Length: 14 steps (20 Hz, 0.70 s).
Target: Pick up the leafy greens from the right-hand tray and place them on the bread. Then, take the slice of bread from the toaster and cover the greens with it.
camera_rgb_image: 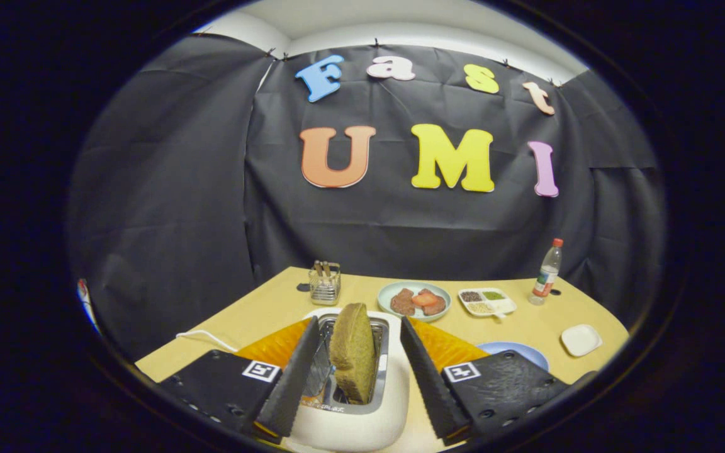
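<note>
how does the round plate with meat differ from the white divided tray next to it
The plate is round and pale green; the tray is rectangular and white. The plate holds brown meat pieces and a red slice in one open well; the tray keeps small dark, green and pale heaps in separate compartments. Both lie flat on the table, beyond the toaster and the open gripper, whose fingers flank the bread.
</note>
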Motion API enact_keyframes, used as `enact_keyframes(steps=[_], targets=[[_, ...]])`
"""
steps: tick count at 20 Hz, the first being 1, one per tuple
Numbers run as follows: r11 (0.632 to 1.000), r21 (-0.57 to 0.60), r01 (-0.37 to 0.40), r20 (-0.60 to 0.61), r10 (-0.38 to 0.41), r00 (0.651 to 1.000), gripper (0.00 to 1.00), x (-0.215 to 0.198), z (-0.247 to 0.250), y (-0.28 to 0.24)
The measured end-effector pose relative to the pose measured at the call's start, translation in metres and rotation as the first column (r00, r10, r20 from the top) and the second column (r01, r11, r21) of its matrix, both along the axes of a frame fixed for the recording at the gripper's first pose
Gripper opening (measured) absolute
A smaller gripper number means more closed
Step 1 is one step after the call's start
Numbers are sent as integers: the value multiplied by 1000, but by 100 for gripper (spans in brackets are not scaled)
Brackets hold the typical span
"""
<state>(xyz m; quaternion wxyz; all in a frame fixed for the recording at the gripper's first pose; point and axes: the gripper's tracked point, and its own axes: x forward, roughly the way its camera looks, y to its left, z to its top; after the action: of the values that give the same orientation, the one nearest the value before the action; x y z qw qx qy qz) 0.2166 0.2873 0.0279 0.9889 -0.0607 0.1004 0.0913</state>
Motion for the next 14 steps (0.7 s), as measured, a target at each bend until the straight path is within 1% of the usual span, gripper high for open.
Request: enact_keyframes(steps=[4, 7, 10, 14], targets=[[1000, -9, 13, -62, -14, 998, 54, 12, -17, 2], [999, 8, 32, -95, -32, 995, 31, 16, -25, -3], [997, 73, 16, -103, -9, 995, 9, 13, -21, -1], [996, 88, -5, -106, 15, 994, 9, 13, -11, -6]])
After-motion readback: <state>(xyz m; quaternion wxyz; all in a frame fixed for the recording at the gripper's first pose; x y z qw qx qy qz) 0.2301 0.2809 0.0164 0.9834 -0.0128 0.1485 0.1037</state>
